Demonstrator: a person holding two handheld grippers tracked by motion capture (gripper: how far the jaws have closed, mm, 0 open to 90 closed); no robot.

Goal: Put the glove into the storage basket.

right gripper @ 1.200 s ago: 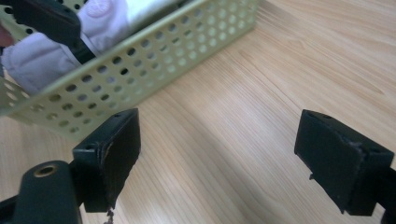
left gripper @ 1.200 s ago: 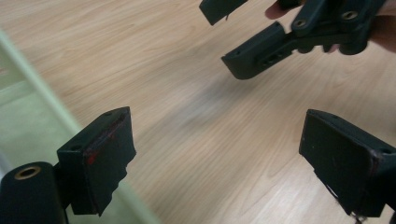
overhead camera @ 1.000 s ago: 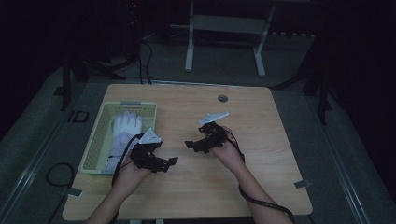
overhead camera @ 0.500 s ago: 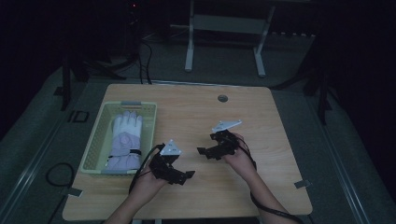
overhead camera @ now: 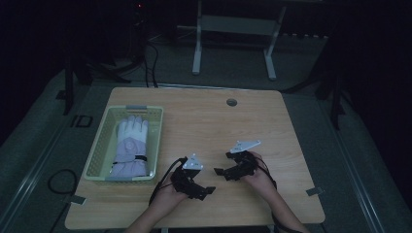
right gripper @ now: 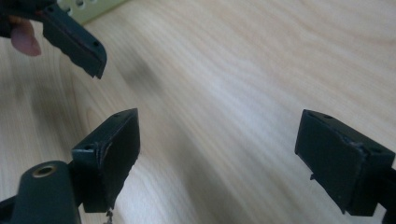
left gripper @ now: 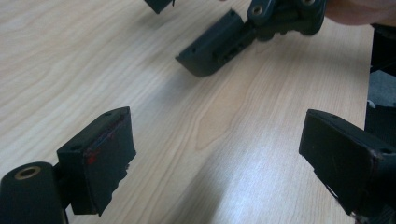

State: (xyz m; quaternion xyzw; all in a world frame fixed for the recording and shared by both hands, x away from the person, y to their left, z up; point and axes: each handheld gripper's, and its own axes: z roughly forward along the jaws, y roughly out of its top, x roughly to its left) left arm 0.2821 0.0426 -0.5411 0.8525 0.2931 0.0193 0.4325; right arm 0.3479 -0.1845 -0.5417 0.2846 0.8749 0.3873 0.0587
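Both grippers have drawn back toward the six o'clock edge of the worktop point(overhead camera: 291, 126) since the earlier frames, away from the basket. Left gripper point(overhead camera: 206, 190) sits near six o'clock, its fingers point(left gripper: 100, 156) spread wide with nothing between them. Right gripper point(overhead camera: 219, 172) lies just beside it toward four o'clock, its fingers point(right gripper: 109, 151) equally wide and empty. At nine o'clock, well apart, a white glove point(overhead camera: 131, 145) lies inside the green basket point(overhead camera: 99, 153).

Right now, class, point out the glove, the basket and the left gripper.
glove point(overhead camera: 130, 145): high view, on its white palm.
basket point(overhead camera: 157, 141): high view, on its right rim.
left gripper point(left gripper: 219, 154): left gripper view, midway between its open fingertips.
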